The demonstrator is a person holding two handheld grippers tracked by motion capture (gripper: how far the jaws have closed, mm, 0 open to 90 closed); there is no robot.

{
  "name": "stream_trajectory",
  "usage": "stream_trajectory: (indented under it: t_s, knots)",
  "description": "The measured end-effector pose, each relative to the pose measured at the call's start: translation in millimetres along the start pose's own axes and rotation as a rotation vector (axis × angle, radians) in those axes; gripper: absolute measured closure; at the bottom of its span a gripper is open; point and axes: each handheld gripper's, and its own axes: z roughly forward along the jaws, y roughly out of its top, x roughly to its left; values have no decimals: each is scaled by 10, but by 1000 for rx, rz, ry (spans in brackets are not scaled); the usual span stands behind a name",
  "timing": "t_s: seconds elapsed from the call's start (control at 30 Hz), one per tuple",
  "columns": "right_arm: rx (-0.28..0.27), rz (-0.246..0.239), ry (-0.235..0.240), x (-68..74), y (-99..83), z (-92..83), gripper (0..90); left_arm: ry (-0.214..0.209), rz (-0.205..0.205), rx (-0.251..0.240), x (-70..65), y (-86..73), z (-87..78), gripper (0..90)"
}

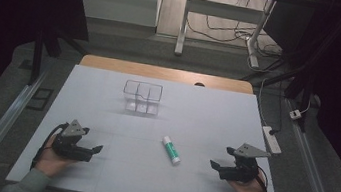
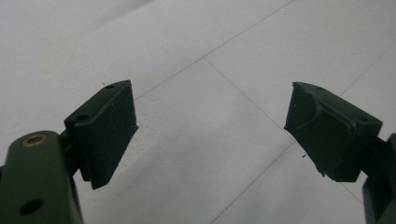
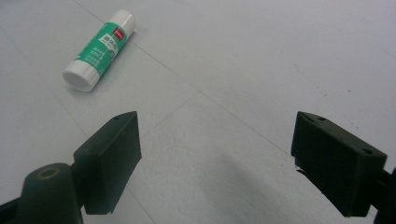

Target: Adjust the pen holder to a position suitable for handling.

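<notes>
A green and white glue stick (image 1: 171, 149) lies on its side on the white table (image 1: 154, 124), between the two grippers. In the right gripper view the glue stick (image 3: 99, 49) lies ahead and to the upper left of the jaws. My left gripper (image 1: 95, 149) rests near the front left of the table, held by a hand, open with nothing between its fingers (image 2: 109, 128). My right gripper (image 1: 213, 165) rests at the front right, also open and holding nothing, its jaws wide apart, with one of its fingers (image 3: 112, 156) at the lower left of its own view.
A clear plastic organizer (image 1: 142, 97) with several compartments stands at the back middle of the table. A power strip (image 1: 272, 138) and cables lie on the floor to the right. Desk legs (image 1: 184, 22) stand beyond the table.
</notes>
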Motion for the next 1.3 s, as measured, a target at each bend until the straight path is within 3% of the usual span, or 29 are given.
stream_trajectory:
  t_s: [0.8,1.3]
  knots:
    - [27,-3,3,8,-6,23,157,18,0,0,35,55,28,160]
    - [1,-23,-6,26,12,-6,182,35,9,8,93,181,108,165]
